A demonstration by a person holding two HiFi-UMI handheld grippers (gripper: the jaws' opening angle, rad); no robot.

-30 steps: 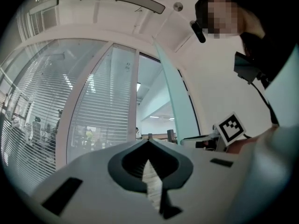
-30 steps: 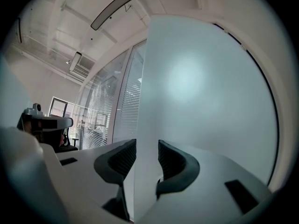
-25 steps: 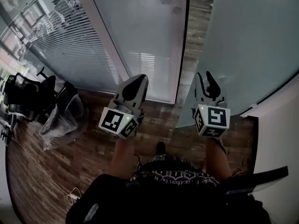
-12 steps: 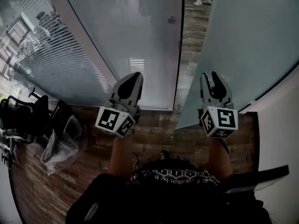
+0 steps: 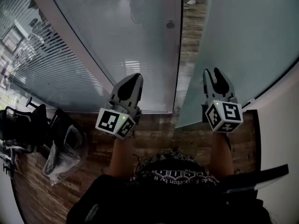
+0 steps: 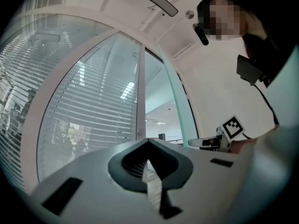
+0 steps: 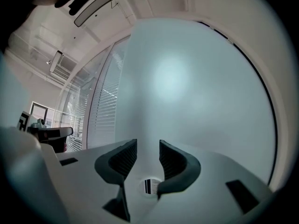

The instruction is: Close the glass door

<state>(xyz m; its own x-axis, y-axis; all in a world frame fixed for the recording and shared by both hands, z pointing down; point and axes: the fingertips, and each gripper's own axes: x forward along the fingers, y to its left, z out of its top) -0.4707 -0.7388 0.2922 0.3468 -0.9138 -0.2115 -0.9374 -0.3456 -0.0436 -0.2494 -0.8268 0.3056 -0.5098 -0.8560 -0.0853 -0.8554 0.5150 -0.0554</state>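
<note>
**Glass door standing open, both grippers held up before it**

Frosted, pale green glass door (image 5: 243, 31) fills the upper right of the head view, swung away from its frame. Its lower corner hangs over the wood floor (image 5: 154, 129), just right of the pale frame post (image 5: 174, 69). Between door edge and post a narrow strip of floor runs to the top edge, where a pale shoe (image 5: 191, 1) shows. A small round dark fitting (image 5: 170, 24) sits on the post.

Nearest the door, the right gripper (image 5: 212, 72) is held in front of the door's lower part. Its jaws are spread, with nothing between them. Along those jaws (image 7: 147, 146) the right gripper view shows only frosted glass (image 7: 187, 87) ahead. Whether the jaws touch the glass cannot be told.

Left of the post, the left gripper (image 5: 133, 78) is held before the fixed glass panel (image 5: 135, 31). Its jaws are closed tip to tip and hold nothing. The left gripper view (image 6: 148, 141) shows the tips meeting, with slatted blinds (image 6: 93, 111) behind the glass beyond them.

Farther out, at the floor's left edge, stand black office chairs (image 5: 21, 122). A clear plastic bag (image 5: 63, 148) lies just beside them. A white wall (image 5: 280, 139) runs along the floor's right edge.
</note>
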